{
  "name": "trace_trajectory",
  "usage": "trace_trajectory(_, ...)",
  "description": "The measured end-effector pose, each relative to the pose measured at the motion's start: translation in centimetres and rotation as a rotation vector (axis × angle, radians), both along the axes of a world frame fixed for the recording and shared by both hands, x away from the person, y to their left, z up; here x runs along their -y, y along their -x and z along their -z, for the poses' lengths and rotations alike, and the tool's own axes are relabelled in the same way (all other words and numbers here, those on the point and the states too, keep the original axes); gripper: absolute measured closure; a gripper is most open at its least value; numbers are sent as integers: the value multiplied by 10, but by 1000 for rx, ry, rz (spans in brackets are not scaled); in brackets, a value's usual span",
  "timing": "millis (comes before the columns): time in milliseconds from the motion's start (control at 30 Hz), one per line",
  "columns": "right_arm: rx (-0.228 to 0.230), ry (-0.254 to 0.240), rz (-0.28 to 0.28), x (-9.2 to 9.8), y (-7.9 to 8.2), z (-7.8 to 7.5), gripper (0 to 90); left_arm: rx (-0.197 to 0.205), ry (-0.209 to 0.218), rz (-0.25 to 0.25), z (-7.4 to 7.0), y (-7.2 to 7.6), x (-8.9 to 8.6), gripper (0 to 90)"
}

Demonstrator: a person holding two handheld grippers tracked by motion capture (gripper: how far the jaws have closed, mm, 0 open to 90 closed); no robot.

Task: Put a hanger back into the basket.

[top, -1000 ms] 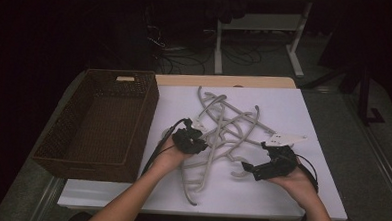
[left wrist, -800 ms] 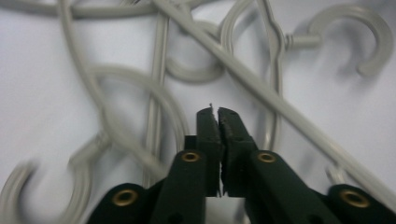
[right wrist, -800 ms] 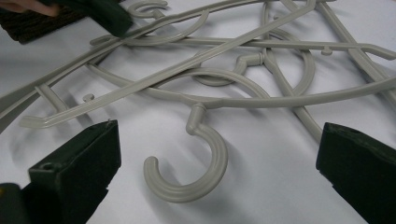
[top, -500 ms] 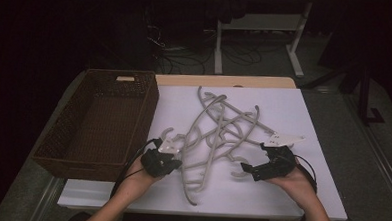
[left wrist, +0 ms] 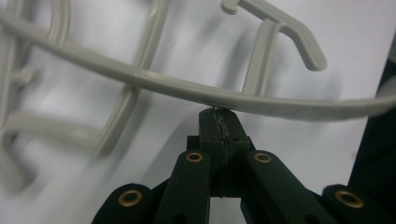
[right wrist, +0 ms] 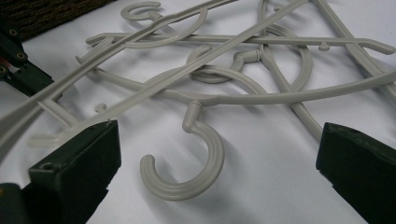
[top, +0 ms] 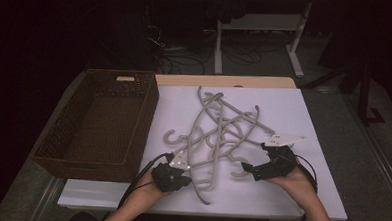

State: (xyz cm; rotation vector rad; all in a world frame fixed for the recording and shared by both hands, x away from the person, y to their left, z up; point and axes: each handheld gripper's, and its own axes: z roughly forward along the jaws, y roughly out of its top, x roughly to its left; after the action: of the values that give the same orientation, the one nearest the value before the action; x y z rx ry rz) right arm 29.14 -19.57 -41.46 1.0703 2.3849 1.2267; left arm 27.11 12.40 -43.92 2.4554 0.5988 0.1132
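A tangle of several grey plastic hangers (top: 218,131) lies on the white table (top: 290,204). My left gripper (top: 181,176) sits at the pile's near left corner. In the left gripper view its jaws (left wrist: 219,114) are pressed together, and a hanger bar (left wrist: 154,84) crosses just past the tips with nothing between them. My right gripper (top: 254,159) rests at the pile's near right side. It stands wide open (right wrist: 217,140), with a hanger's hook (right wrist: 215,149) lying on the table between its jaws, untouched.
A brown wicker basket (top: 96,161) stands along the table's left side with nothing visible inside. Beyond the table's far edge the dark floor holds cables and desk legs (top: 296,55). Bare white surface lies in front of and to the right of the pile.
My left gripper has drawn back from the middle of the pile toward the near left of the table. The right hand has stayed where it was.
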Motion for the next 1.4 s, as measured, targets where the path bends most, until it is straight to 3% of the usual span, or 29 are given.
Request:
trace_trajectory(267, 5, -9, 10, 3, 1, -2, 0, 3, 31, 48, 2, -8, 35, 900)
trace_trajectory(667, 12, -18, 15, 7, 0, -3, 0, -13, 84, 105, 4, -30, 91, 900)
trace_trajectory(767, 11, -16, 16, 7, 0, -3, 0, -22, 106, 105, 3, -33, 95, 900)
trace_trajectory(867, 13, -16, 14, 7, 1, -4, 0, -16, 112, 104, 0, -32, 90, 824)
trace_trajectory(933, 16, -8, 13, 5, 1, -4, 13, -17, 145, 98, -8, -29, 70, 760)
trace_trajectory(1000, 15, -11, 10, 4, 1, -4, 29, -17, 157, 94, -9, -29, 63, 697)
trace_trajectory(1033, 12, -16, 2, 0, 1, -5, 47, -20, 182, 74, -13, -28, 41, 659)
trace_trajectory(1067, 10, -16, -5, -3, 0, -6, 65, -20, 182, 74, -13, -28, 41, 611)
trace_trajectory(1100, 4, -14, -8, -6, 0, -6, 86, -2, 202, 54, -15, -28, 21, 581)
trace_trajectory(1167, -2, -8, -10, -9, -1, -7, 110, 1, 217, 40, -15, -28, 12, 504)
trace_trajectory(1233, -20, 6, -19, -23, -6, -8, 144, 3, 252, 6, -14, -27, -14, 459)
trace_trajectory(1400, -46, 34, -13, -43, -17, -7, 190, -3, 290, -15, -13, -21, -34, 369)
